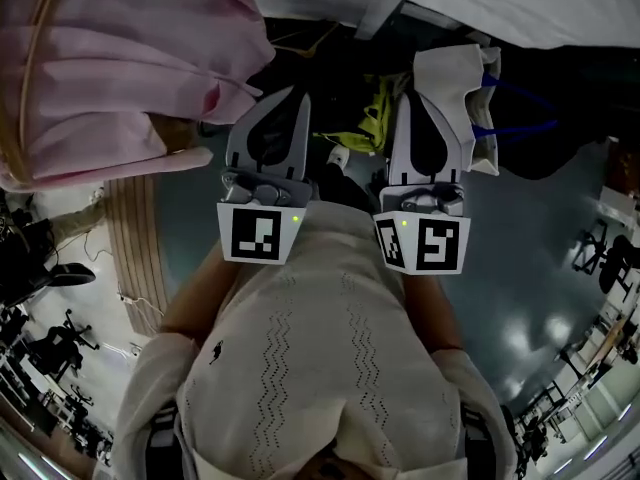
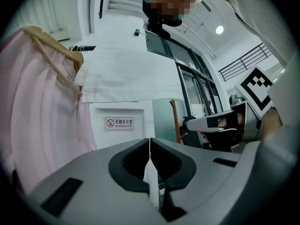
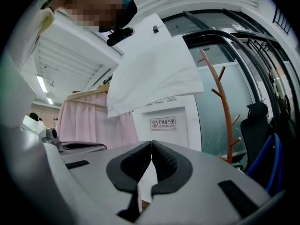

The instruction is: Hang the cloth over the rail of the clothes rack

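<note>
Both your left gripper (image 2: pixel 149 140) and right gripper (image 3: pixel 151 143) are clenched on nothing, side by side. The white cloth (image 3: pixel 154 74) looks already draped over the rail, which I can't make out. It hangs above and ahead, long edge running crosswise, neither hand obviously nearer.

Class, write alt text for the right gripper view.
The right claw, shut and empty, sits low in frame beneath a hanging white cloth. A pink garment hangs at left; an orange coat stand is at right.
</note>
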Demonstrator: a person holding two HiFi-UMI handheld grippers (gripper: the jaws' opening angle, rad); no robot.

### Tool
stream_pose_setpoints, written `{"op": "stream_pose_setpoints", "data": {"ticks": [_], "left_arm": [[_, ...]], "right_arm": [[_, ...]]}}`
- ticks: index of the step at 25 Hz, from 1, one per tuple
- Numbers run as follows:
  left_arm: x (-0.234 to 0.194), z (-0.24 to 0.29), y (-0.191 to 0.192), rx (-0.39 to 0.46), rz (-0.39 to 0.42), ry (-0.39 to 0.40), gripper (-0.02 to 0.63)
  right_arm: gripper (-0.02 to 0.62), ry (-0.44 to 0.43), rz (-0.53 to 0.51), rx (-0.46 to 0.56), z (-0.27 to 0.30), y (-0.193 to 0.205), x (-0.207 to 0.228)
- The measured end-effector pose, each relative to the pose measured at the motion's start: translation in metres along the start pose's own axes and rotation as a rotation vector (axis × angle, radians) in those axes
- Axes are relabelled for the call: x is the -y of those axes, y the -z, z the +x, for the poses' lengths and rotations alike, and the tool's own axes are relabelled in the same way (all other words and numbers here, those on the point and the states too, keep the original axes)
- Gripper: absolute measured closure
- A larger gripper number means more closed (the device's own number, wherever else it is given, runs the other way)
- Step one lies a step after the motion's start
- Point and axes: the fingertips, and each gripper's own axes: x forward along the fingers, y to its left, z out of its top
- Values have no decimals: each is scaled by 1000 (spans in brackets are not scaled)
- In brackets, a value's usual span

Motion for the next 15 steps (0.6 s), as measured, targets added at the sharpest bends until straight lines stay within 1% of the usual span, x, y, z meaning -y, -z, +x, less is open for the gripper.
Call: {"op": "stream_pose_setpoints", "data": {"ticks": [3, 7, 10, 12, 15], "left_arm": [[2, -2, 4, -20, 3, 10, 591], [-4, -2, 0, -10, 21, 6, 589], [-10, -4, -2, -3, 14, -4, 590], [-12, -5, -3, -1, 7, -9, 589], [-11, -7, -1, -8, 21, 2, 589]], "right_arm": [[577, 8, 12, -14, 1, 6, 0], [577, 0, 14, -16, 4, 7, -3], [577, -14, 8, -12, 5, 4, -6], [577, -48, -25, -4, 6, 0, -10], [577, -115, -115, 13, 9, -8, -23]]}}
